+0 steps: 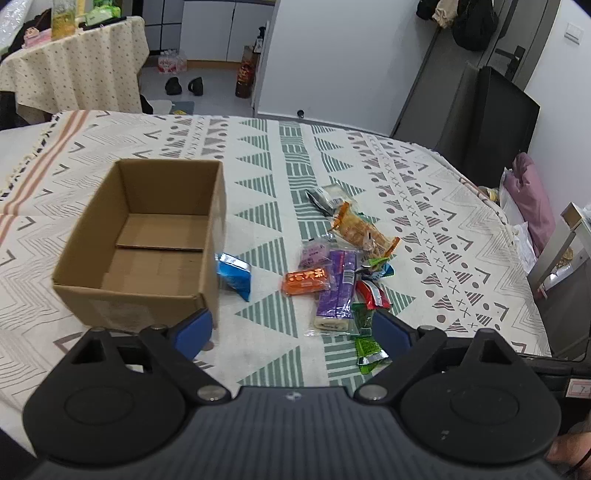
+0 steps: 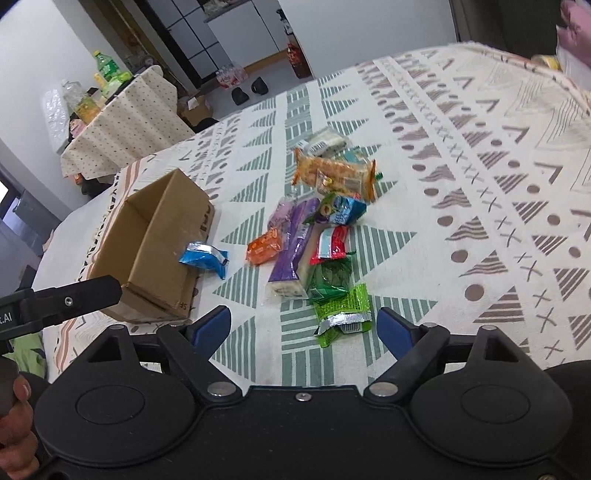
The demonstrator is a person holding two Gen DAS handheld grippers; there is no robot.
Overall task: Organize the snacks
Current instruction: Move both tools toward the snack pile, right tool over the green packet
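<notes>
My right tool (image 2: 303, 328) hangs spread and empty, the green snack packet (image 2: 343, 310) lying just beyond its fingertips.

A lived-in home: a bed (image 1: 369, 155) under a patterned cover, slippers (image 1: 184, 86) on the floor, jackets (image 1: 469, 18) by the door (image 1: 517, 55).

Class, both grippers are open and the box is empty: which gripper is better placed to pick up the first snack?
Probably the right gripper: the bright green packet lies just ahead between its open fingers. The left gripper sits nearer the cardboard box.
</notes>
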